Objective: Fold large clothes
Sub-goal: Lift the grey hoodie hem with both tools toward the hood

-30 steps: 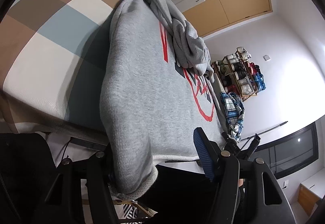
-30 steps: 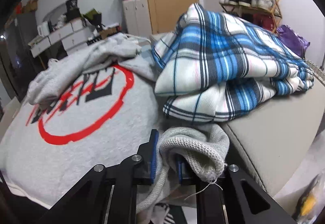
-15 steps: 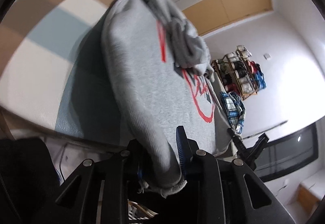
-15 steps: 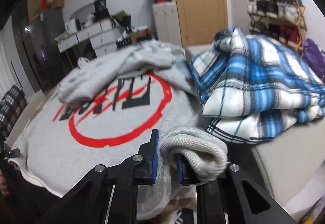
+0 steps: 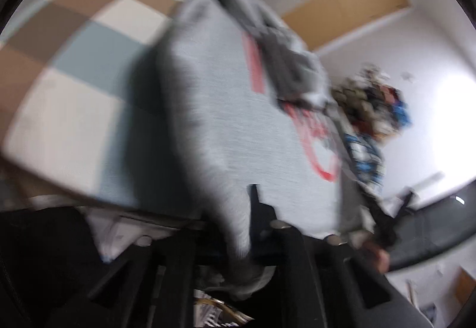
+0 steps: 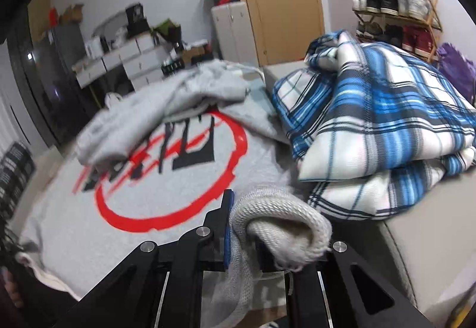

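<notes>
The bed, with its checked cover of brown, pale blue and cream, filled the left of my left wrist view, and the grey sweatshirt lay spread across it, red ring print upward, its sleeves bunched in a heap at the far end. Just beside it, on the right as my right camera saw things, sat a folded blue plaid blanket, touching the sweatshirt's edge. Behind stood a shoe rack and a wooden door.

My right gripper was clenched on the ribbed hem corner nearest the plaid pile, cloth bulging over its fingers. My left gripper was clamped on the opposite hem corner; that view was badly blurred, but grey cloth clearly ran down between the jaws.

With both corners in hand, I judged the fold ready to begin. To do it well I would have lifted both corners level and together, kept the hem taut between them so it could not sag, and carried it toward the bunched sleeves, taking care not to drag the plaid pile along.
</notes>
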`<state>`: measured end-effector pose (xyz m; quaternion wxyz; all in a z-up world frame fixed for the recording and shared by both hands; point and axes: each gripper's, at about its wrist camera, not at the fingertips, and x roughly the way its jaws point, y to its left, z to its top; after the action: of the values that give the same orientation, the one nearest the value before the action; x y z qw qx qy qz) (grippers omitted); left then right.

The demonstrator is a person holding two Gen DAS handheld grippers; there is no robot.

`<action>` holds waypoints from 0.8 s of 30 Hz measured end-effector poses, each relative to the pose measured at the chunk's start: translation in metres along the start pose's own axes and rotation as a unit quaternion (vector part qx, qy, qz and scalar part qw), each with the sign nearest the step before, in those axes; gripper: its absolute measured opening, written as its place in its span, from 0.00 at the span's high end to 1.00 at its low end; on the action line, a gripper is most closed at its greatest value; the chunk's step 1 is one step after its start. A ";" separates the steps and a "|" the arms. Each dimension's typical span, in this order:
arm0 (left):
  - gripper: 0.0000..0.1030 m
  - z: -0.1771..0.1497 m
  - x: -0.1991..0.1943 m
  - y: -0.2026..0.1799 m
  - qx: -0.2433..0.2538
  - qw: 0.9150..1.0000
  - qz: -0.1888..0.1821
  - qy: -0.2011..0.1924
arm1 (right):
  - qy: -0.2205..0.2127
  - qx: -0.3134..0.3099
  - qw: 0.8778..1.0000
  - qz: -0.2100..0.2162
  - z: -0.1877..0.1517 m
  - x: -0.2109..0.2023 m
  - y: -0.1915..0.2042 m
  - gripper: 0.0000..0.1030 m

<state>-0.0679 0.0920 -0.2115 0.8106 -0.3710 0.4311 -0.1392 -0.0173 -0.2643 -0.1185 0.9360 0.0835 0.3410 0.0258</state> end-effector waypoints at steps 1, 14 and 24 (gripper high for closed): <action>0.98 -0.001 0.000 0.001 0.000 1.000 -0.001 -0.001 | -0.004 0.000 1.000 -0.002 0.000 -0.005 -0.001 0.90; 0.99 -0.009 -0.028 0.002 0.000 1.000 0.012 -0.001 | -0.032 -0.004 0.999 0.012 -0.019 -0.047 -0.012 0.91; 0.99 -0.006 -0.042 -0.011 0.032 0.999 0.004 -0.020 | -0.066 -0.043 0.996 0.039 -0.013 -0.075 0.011 0.91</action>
<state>-0.0965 0.1042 -0.1804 0.8311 -0.3455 0.4117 -0.1426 -0.0832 -0.2601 -0.0784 0.9574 0.0576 0.2738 0.0716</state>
